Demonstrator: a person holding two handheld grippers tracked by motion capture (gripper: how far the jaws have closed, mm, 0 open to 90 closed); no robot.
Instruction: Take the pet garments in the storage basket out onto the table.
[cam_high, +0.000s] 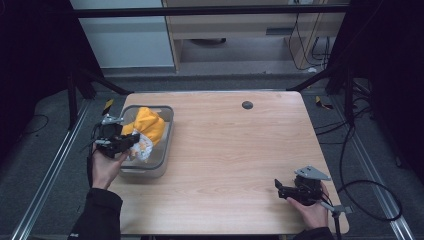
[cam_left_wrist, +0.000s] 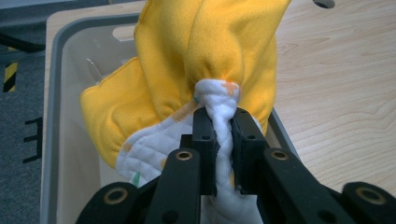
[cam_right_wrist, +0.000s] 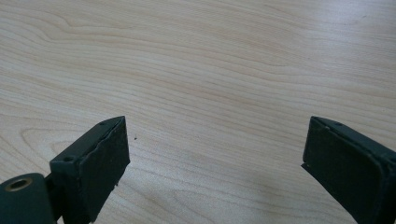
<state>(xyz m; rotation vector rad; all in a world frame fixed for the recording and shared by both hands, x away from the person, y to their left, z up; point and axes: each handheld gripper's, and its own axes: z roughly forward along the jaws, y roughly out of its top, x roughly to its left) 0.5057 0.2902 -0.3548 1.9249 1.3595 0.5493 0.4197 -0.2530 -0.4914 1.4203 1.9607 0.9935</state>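
A yellow cloth with a white quilted underside (cam_high: 147, 126) (cam_left_wrist: 205, 60) hangs bunched over a clear grey-rimmed bin (cam_high: 161, 150) (cam_left_wrist: 56, 93) at the table's left. My left gripper (cam_high: 131, 141) (cam_left_wrist: 223, 116) is shut on a twisted white fold of that cloth, lifting it above the bin. My right gripper (cam_high: 278, 189) (cam_right_wrist: 215, 154) stands open over bare wood near the table's front right corner, jaws wide apart with nothing between them.
A small dark round grommet (cam_high: 247, 105) (cam_left_wrist: 324, 3) sits in the wooden table (cam_high: 235, 150) near its far edge. Cables (cam_high: 370, 195) lie on the floor to the right. Metal rails run along the floor on the left.
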